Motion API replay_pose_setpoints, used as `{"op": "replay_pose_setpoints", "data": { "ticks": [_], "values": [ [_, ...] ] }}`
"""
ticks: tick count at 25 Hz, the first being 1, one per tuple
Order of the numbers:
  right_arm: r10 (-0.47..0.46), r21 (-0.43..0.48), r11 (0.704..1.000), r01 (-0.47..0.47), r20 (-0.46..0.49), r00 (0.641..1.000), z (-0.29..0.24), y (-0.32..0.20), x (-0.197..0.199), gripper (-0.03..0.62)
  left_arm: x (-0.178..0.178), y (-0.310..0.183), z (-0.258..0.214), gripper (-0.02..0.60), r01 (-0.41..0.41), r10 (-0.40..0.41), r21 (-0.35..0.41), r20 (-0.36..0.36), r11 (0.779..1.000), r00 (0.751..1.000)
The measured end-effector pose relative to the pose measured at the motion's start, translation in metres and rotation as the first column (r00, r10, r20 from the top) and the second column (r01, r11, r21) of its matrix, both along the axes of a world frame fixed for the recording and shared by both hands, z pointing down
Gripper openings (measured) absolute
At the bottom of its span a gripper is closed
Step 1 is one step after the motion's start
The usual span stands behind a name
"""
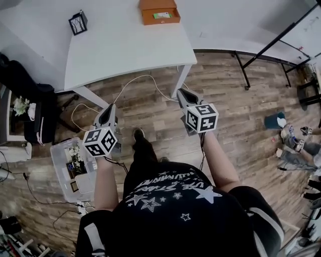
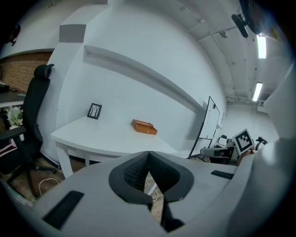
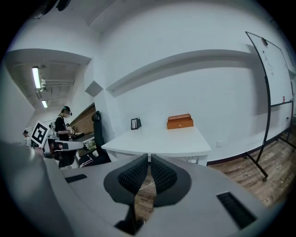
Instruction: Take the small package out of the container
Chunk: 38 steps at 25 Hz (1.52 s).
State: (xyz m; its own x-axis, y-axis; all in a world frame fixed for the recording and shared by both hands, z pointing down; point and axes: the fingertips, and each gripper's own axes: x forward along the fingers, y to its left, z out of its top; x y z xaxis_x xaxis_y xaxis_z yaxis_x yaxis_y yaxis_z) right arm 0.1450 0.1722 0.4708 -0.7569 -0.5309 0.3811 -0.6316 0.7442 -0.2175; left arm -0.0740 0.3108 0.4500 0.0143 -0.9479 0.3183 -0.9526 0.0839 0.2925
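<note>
An orange box [image 1: 159, 11] lies open at the far end of the white table [image 1: 125, 45], with a small green package [image 1: 162, 15] inside it. The box also shows in the left gripper view [image 2: 144, 127] and in the right gripper view [image 3: 180, 121], where its lid hides the contents. Both grippers hang over the wooden floor, short of the table's near edge and pointing toward it. My left gripper [image 1: 111, 107] [image 2: 148, 153] is shut and holds nothing. My right gripper [image 1: 181, 93] [image 3: 149, 156] has its pads together, also with nothing in them.
A black picture frame [image 1: 77, 22] stands at the table's far left corner. A clear plastic bin [image 1: 70, 165] sits on the floor at my left, beside a black chair [image 2: 34, 115]. Cables [image 1: 135, 80] trail under the table. A whiteboard stand [image 1: 271, 45] is at the right.
</note>
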Motion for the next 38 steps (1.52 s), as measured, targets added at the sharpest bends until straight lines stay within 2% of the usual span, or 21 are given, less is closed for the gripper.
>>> {"op": "replay_pose_setpoints", "data": {
  "ticks": [9, 17, 23, 29, 38],
  "values": [
    [0.056, -0.007, 0.998, -0.056, -0.019, 0.998, -0.01, -0.102, -0.09, 0.054, -0.096, -0.116, 0.007, 0.018, -0.055, 0.054, -0.046, -0.021, 0.997, 0.998],
    [0.107, 0.015, 0.994, -0.107, 0.007, 0.994, -0.032, -0.168, -0.179, 0.054, -0.174, -0.186, -0.009, 0.018, -0.131, 0.131, -0.025, -0.024, 0.991, 0.991],
    [0.129, 0.036, 0.991, -0.129, 0.009, 0.992, -0.04, -0.198, -0.243, 0.054, -0.224, -0.229, -0.013, 0.018, -0.189, 0.189, -0.002, -0.033, 0.982, 0.981],
    [0.144, 0.033, 0.989, -0.143, -0.019, 0.989, -0.035, -0.212, -0.262, 0.054, -0.244, -0.255, -0.012, 0.018, -0.223, 0.223, 0.003, -0.04, 0.975, 0.974],
    [0.163, 0.007, 0.987, -0.162, -0.015, 0.987, -0.02, -0.25, -0.258, 0.054, -0.233, -0.295, -0.004, 0.018, -0.264, 0.264, -0.014, -0.027, 0.964, 0.964]
  ]
}}
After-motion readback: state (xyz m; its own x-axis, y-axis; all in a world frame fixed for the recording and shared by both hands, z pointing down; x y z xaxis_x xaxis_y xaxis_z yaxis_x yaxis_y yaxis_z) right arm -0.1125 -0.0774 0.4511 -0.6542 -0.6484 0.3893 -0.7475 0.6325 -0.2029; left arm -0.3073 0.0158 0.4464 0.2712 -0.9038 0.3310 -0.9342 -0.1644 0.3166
